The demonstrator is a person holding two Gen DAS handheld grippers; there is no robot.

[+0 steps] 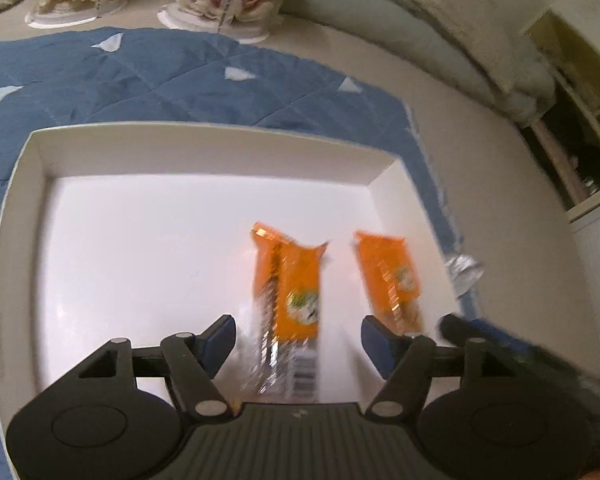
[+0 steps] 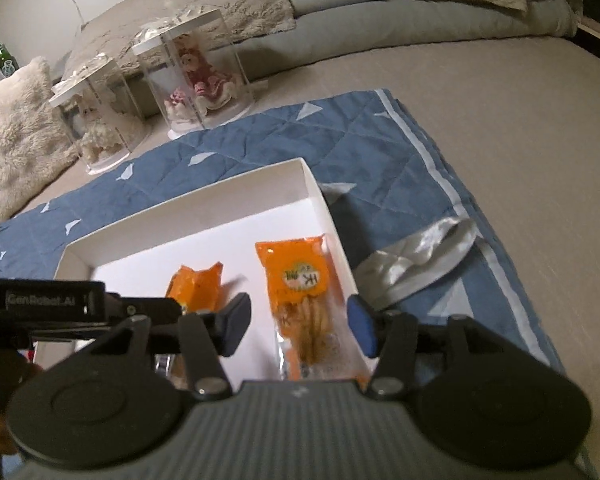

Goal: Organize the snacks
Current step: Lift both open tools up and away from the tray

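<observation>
Two orange snack packets lie in a shallow white box. In the left wrist view my left gripper stands open just above the box floor, straddling the near end of one packet; its blue pads do not touch it. The other packet lies to the right, by the box wall. In the right wrist view my right gripper is open around that packet, with gaps at both pads. The first packet is partly hidden behind the left finger.
The box sits on a blue quilted mat spread over a beige bed. A silver ribbon lies just right of the box. Two clear doll cases and a fluffy pillow stand beyond the mat.
</observation>
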